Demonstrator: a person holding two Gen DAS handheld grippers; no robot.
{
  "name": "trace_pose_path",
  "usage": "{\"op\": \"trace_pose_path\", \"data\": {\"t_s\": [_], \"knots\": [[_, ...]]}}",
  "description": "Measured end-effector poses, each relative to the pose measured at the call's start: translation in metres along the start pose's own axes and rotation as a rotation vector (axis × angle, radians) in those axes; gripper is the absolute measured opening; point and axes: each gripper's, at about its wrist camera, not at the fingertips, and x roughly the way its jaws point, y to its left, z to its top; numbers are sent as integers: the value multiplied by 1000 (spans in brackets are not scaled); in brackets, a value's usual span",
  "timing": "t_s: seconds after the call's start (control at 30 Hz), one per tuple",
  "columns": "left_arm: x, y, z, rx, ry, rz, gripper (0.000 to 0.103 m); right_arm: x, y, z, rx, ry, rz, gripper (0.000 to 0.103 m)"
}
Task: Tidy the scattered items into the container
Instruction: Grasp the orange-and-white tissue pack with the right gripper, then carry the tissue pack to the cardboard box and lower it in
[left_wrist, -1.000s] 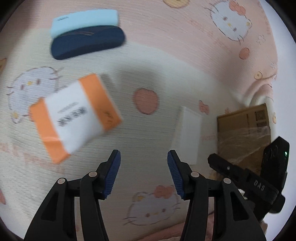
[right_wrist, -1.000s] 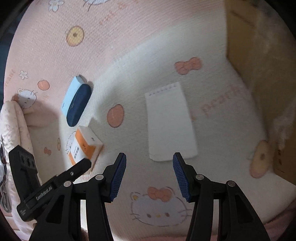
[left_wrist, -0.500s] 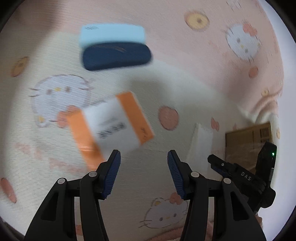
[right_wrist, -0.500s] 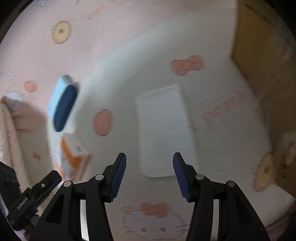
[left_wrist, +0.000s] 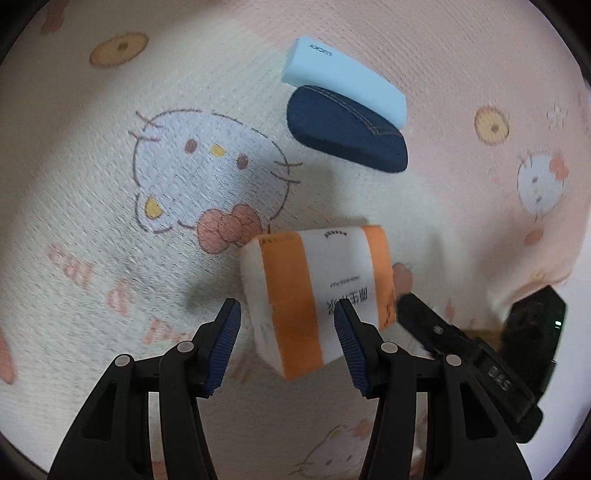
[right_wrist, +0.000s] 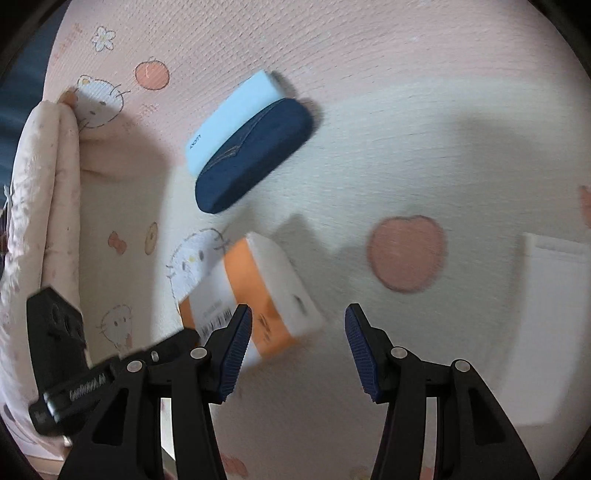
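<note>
An orange-and-white tissue pack (left_wrist: 317, 295) lies on the Hello Kitty blanket. My left gripper (left_wrist: 286, 347) is open, with the pack's near end between its blue fingers, not clamped. The pack also shows in the right wrist view (right_wrist: 255, 295), just left of my open, empty right gripper (right_wrist: 297, 354). A dark blue glasses case (left_wrist: 347, 129) lies against a light blue box (left_wrist: 343, 79) farther back; both show in the right wrist view, the case (right_wrist: 251, 155) and the box (right_wrist: 229, 118). A white notepad (right_wrist: 554, 325) lies at the right.
The patterned blanket (left_wrist: 110, 184) covers the whole surface and is folded up at the left edge (right_wrist: 48, 184). The right gripper's body (left_wrist: 480, 362) shows at lower right in the left wrist view. The left gripper's body (right_wrist: 62, 354) shows at lower left in the right wrist view.
My left gripper has closed in on the tissue pack, which now sits between its open fingers. My right gripper has swung left, away from the notepad. The cardboard box has left both views.
</note>
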Motion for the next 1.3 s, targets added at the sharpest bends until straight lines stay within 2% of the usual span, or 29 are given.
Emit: {"op": "trace_pose_path", "data": {"t_s": [0.1,0.13,0.23,0.37,0.53,0.63,0.9,1.1,1.3], "knots": [[4,3,0,-24,-1,-37,39,11,3,-3,-17,-8,74,49],[6,3,1,-23,4,-40,39,15,5,-3,-29,-7,71,48],[9,-4,-1,38,-5,-27,38,16,8,-10,-33,-21,35,43],[15,-14,-6,110,50,-63,38,-2,-3,-20,18,-22,11,43],[26,-33,-33,194,116,-94,38,-28,-20,-43,56,10,-75,43],[34,-52,-51,286,159,-86,38,-44,-37,-64,91,15,-114,43],[56,-83,-106,431,280,-88,38,-83,-97,-122,287,22,-84,43],[61,-104,-143,541,333,-48,38,-99,-119,-146,319,50,-86,43],[57,-106,-157,558,310,-18,44,-109,-137,-160,395,-60,-23,43]]}}
